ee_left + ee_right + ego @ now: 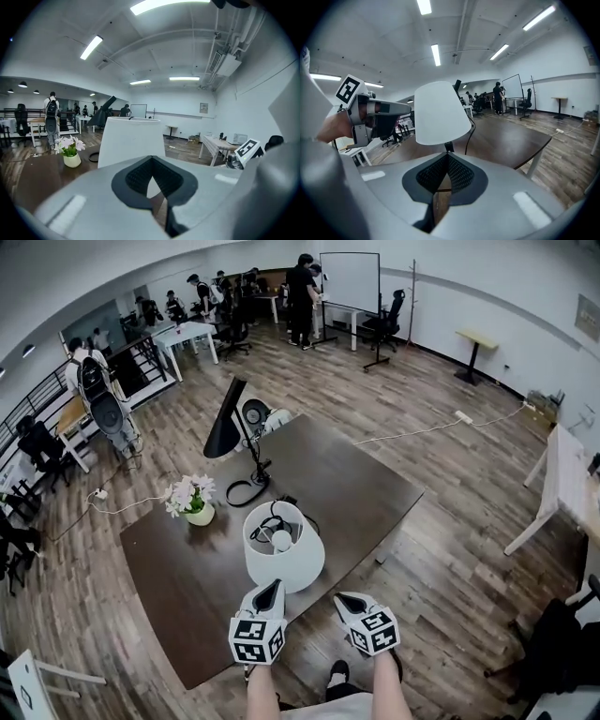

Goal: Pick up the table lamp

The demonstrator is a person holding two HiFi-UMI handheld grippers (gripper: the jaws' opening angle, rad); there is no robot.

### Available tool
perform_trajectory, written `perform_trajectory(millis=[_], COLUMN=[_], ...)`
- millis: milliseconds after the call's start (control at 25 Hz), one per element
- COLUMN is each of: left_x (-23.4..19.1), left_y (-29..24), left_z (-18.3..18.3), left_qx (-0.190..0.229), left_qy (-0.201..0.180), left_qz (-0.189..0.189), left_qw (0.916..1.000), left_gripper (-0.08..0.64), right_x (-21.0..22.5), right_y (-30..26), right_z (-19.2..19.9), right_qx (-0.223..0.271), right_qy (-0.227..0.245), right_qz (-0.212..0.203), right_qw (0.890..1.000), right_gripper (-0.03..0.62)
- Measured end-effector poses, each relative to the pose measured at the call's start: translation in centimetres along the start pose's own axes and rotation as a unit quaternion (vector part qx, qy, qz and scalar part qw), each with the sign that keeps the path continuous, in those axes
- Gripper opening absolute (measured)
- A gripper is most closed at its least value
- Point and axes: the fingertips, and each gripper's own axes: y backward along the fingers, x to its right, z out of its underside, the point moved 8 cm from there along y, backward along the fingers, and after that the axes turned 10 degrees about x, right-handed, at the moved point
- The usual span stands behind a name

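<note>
Head view: The table lamp [284,557], with a white shade, stands upright on the near half of the dark worktop [375,488]. Its bulb is visible through the open top of the shade. The left claw [270,591] points at the near side of the shade, its tip at the shade's lower edge; contact cannot be confirmed. The right claw [351,602] sits just right of the shade and apart from it. Farther back on the worktop are a pot of flowers [191,500] and a black desk lamp [229,421] with a looped cable.

Left gripper view: The jaws of the left claw are together at the tip, with nothing between them. The lamp shade fills the centre directly ahead. The flower pot stands to its left.

Right gripper view: The jaws of the right claw are closed and hold nothing. The lamp stands ahead, slightly left of centre, with its shade above the jaw line and its dark stem [449,146] showing beneath. A dark cord [471,132] hangs down on the shade's right. The left claw appears at far left, beside the shade.
</note>
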Motion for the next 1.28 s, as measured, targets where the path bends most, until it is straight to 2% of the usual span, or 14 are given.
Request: perform_trajectory(millis=[200,360,720,920,1080,1280], left_x=[0.4,0.7,0.8,0.1,-0.5,-0.7], left_y=[-0.5,-1.3,-2.5,-3.2,-3.2,-3.3], left_z=[0.3,0.0,-0.2,-0.6,-1.1,-1.1], left_qx=[0.004,-0.001,0.017,0.022,0.022,0.017], left_qy=[-0.005,-0.017,-0.024,-0.027,-0.032,-0.052], left_qz=[-0.036,-0.036,-0.036,-0.04,-0.049,-0.065], left_qw=[0.9993,0.9992,0.9989,0.9986,0.998,0.9964], left_gripper=[0.0,0.0,0.0,0.0,0.0,0.0], right_x=[2.6,3.8,4.5,5.4,4.8,3.6], right_y=[-0.7,-1.8,-3.7,-5.8,-7.7,-9.1], right_z=[1.1,1.7,3.4,2.8,2.6,2.9], right_qx=[0.012,0.012,-0.003,0.001,0.009,-0.007], right_qy=[-0.021,-0.028,-0.013,-0.019,-0.024,-0.001], right_qz=[0.008,0.001,-0.009,-0.006,-0.012,-0.033], right_qw=[1.0,1.0,1.0,1.0,1.0,0.999], right_gripper=[0.026,0.026,0.026,0.026,0.026,0.033])
